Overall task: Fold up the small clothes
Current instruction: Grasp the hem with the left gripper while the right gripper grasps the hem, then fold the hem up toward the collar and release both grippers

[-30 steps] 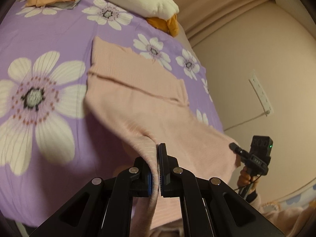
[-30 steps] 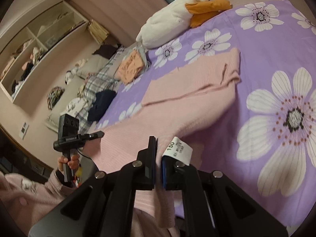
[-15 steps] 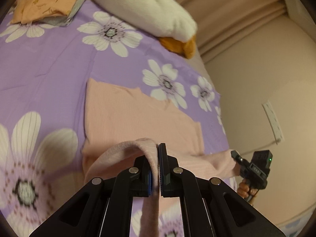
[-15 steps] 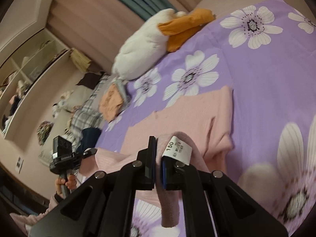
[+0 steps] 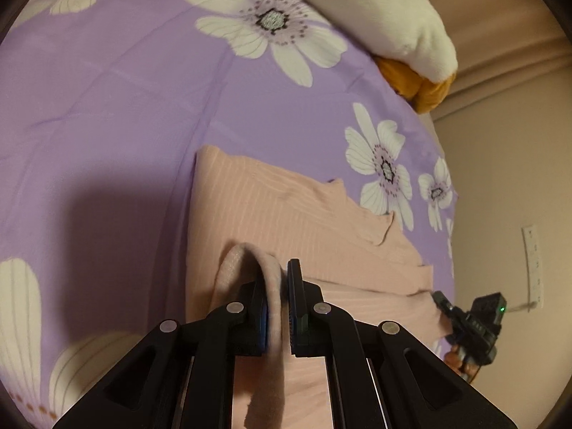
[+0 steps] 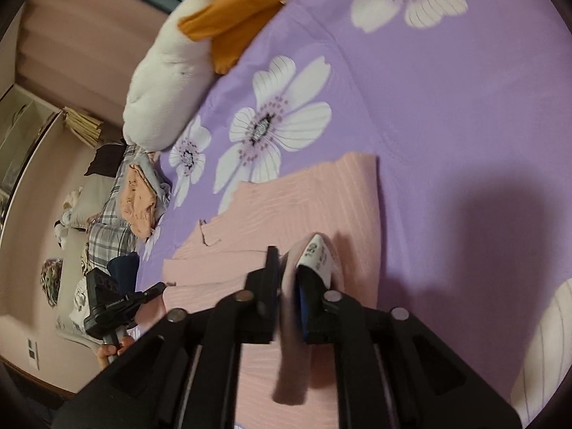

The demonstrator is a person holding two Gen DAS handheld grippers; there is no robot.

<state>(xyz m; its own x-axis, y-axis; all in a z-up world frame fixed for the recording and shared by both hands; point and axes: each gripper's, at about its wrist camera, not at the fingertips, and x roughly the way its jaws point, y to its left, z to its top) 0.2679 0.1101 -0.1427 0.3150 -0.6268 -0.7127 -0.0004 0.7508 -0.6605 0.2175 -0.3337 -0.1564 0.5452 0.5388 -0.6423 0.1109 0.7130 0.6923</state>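
A pink ribbed garment lies on the purple flowered bed cover, also in the right wrist view. My left gripper holds one edge of the garment low over its far part; the jaws stand slightly apart with the cloth still between them. My right gripper holds the other edge, where a white size tag sticks up; its jaws also stand slightly apart around the cloth. Each gripper shows in the other's view, at the garment's side edge.
A white and orange plush toy lies at the head of the bed. A stack of folded clothes sits at the bed's left side. The bed edge and wall are to the right in the left wrist view.
Both grippers have carried the held edge forward over the garment and down toward its far part, doubling it over. The jaws of both have loosened a little.
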